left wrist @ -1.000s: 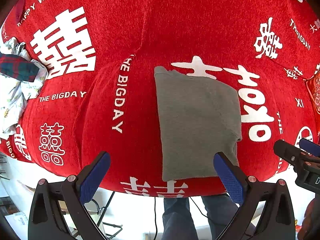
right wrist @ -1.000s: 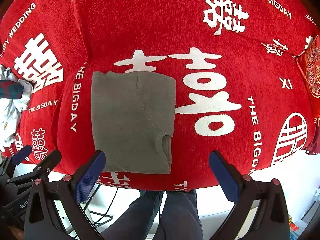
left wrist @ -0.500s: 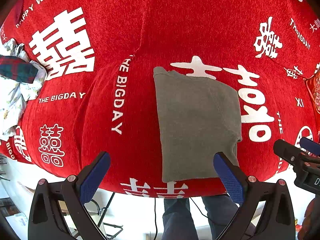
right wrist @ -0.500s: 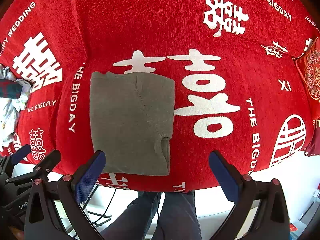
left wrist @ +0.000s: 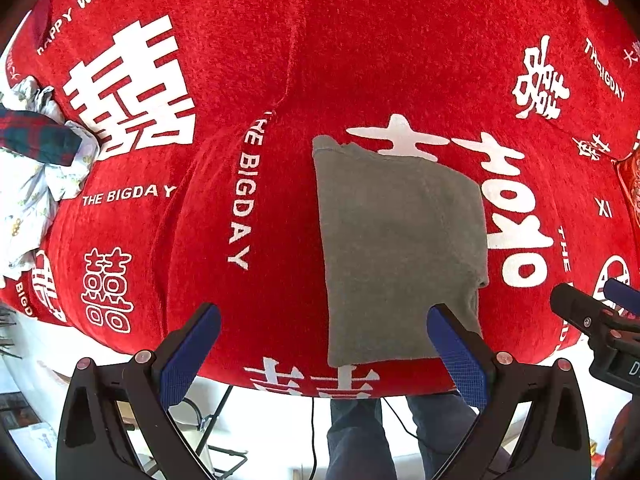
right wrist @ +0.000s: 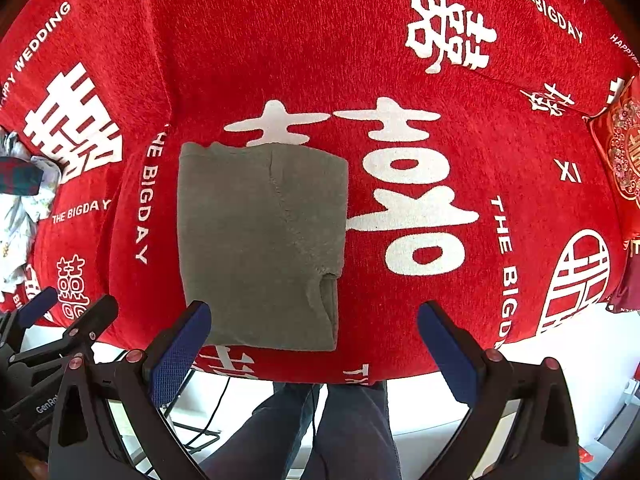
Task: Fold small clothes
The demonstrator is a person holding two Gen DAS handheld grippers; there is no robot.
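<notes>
A grey garment (left wrist: 400,248) is seen folded into an upright rectangle, flat on a red cover (left wrist: 280,60) of nubby, chenille-like weave printed with white characters and "THE BIGDAY" lettering. The grey knit looks soft and matte; a stitched seam runs down its upper layer, and a small notch is seen at the lower right edge (right wrist: 328,280). Its lower edge lies near the front edge of the cover.

The left gripper (left wrist: 324,344) is held above the front edge, jaws spread wide with nothing between them; its blue ribbed pads (left wrist: 456,352) are carried on black arms. The right gripper (right wrist: 314,342) is likewise wide open and empty, its left pad overlapping the garment's lower left corner in view; contact cannot be judged.

At the far left a crumpled pale printed cloth (left wrist: 28,200) and a dark plaid piece (left wrist: 36,136) are cut off by the frame. An embroidered red cushion (right wrist: 624,152) is partly cropped at right. A person's trouser legs (right wrist: 320,432) are seen below the cover. What lies beneath the cover is hidden.
</notes>
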